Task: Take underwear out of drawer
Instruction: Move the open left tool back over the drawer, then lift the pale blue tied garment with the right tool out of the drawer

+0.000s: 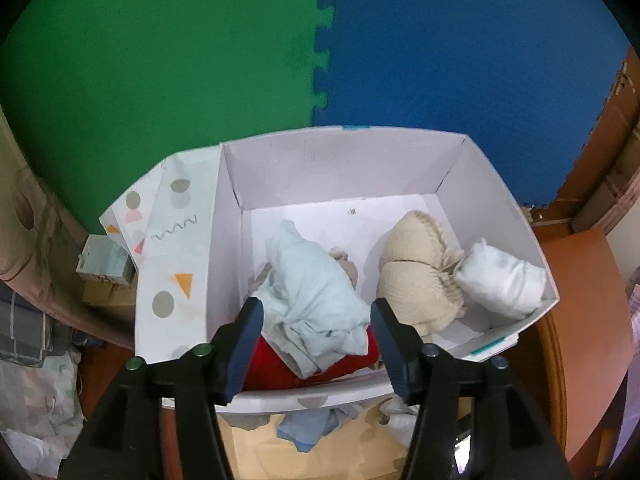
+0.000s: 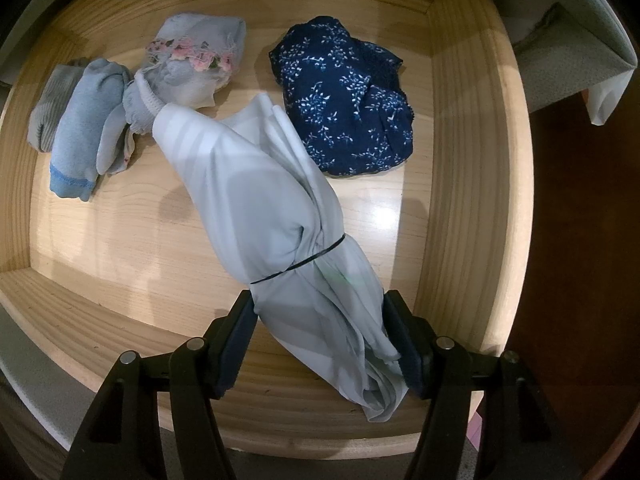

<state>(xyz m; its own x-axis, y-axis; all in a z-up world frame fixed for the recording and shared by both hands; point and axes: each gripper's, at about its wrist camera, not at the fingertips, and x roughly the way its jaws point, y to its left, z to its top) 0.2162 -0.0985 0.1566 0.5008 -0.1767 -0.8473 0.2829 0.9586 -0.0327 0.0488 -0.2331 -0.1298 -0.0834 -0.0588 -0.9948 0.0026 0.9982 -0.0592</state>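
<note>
My right claw (image 2: 320, 344) grips a pale grey striped underwear roll (image 2: 272, 208), banded with black elastic, slanting over the wooden drawer (image 2: 460, 200); behind lie a navy floral pair (image 2: 348, 100), a lace-trimmed grey pair (image 2: 196, 64), and blue rolls (image 2: 84, 132).

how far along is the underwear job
Done: several garments, among them a pale blue piece, lie in the white box. In hand: the right gripper is clamped on a pale striped bundle. Left: the navy floral pair and others in the wooden drawer.
</note>
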